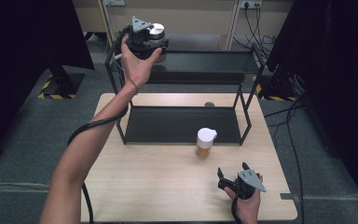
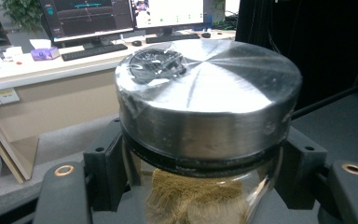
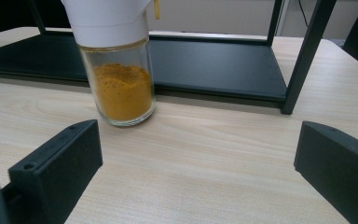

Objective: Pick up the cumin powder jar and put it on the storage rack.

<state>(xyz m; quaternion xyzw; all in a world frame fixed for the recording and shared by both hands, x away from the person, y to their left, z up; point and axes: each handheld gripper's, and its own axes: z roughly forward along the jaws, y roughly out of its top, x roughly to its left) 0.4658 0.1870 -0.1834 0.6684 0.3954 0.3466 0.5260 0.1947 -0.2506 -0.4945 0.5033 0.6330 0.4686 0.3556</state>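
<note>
A glass jar with a brushed metal lid (image 2: 208, 88) and brown spice inside is clamped between the jaws of my left gripper (image 2: 200, 186). In the high view that left gripper (image 1: 145, 39) is raised at the left end of the black rack's top shelf (image 1: 205, 63), with the metal-lidded jar (image 1: 157, 31) in it. A second glass jar with a white cap and orange powder (image 3: 121, 79) stands on the table in front of the rack; the white-capped jar (image 1: 205, 142) is upright. My right gripper (image 1: 233, 173) rests near the table's front right, jaws open and pointing toward that jar, apart from it.
The two-level black metal rack (image 1: 182, 123) stands at the back of the wooden table (image 1: 158, 186); its lower shelf (image 3: 214, 60) is bare. A small dark round thing (image 1: 209, 104) lies behind the rack. Cables (image 1: 289, 126) run on the floor to the right.
</note>
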